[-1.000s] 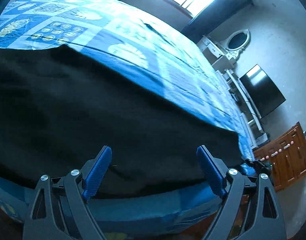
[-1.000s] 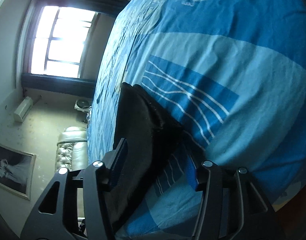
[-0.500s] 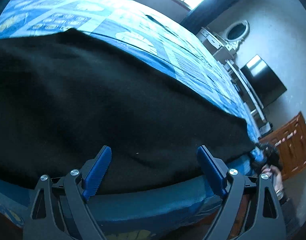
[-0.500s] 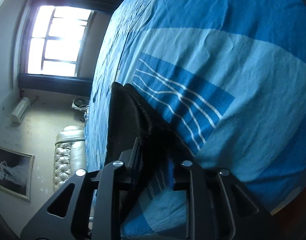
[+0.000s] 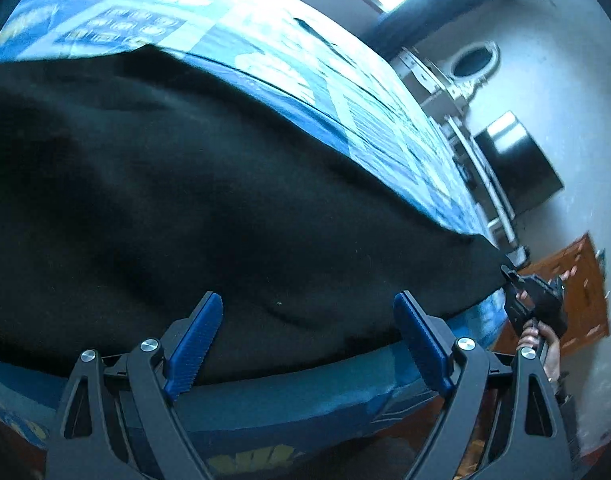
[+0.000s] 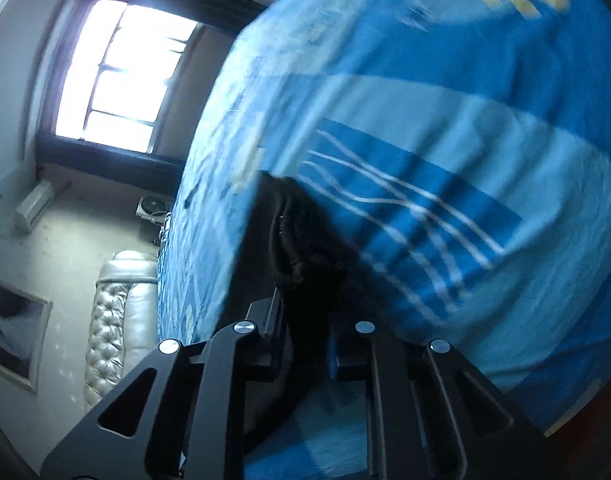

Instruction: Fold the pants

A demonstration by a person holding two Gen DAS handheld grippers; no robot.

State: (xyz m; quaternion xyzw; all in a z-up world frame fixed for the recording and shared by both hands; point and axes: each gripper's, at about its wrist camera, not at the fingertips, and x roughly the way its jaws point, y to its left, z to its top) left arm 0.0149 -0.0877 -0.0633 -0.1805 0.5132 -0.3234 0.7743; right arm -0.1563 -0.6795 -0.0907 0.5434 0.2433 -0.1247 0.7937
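The black pants (image 5: 193, 208) lie spread across the blue patterned bedspread (image 5: 289, 68) near the bed's front edge. My left gripper (image 5: 307, 344) is open, its blue fingers (image 5: 193, 340) wide apart just above the near hem of the pants, holding nothing. My right gripper (image 6: 305, 336) is shut on the end of the pants (image 6: 301, 248), and the bunched black cloth rises from between its jaws. The right gripper also shows in the left wrist view (image 5: 533, 304), at the far right corner of the pants, held by a hand.
The bed's front edge (image 5: 305, 392) runs just below the left gripper. A dresser with an oval mirror (image 5: 473, 64), a dark TV (image 5: 517, 164) and a wooden cabinet (image 5: 573, 292) stand at the right. A window (image 6: 117, 80) and a padded headboard (image 6: 117, 320) show in the right wrist view.
My right gripper closed on the end of the pants and lifted it slightly. My left gripper stayed open and moved closer over the pants.
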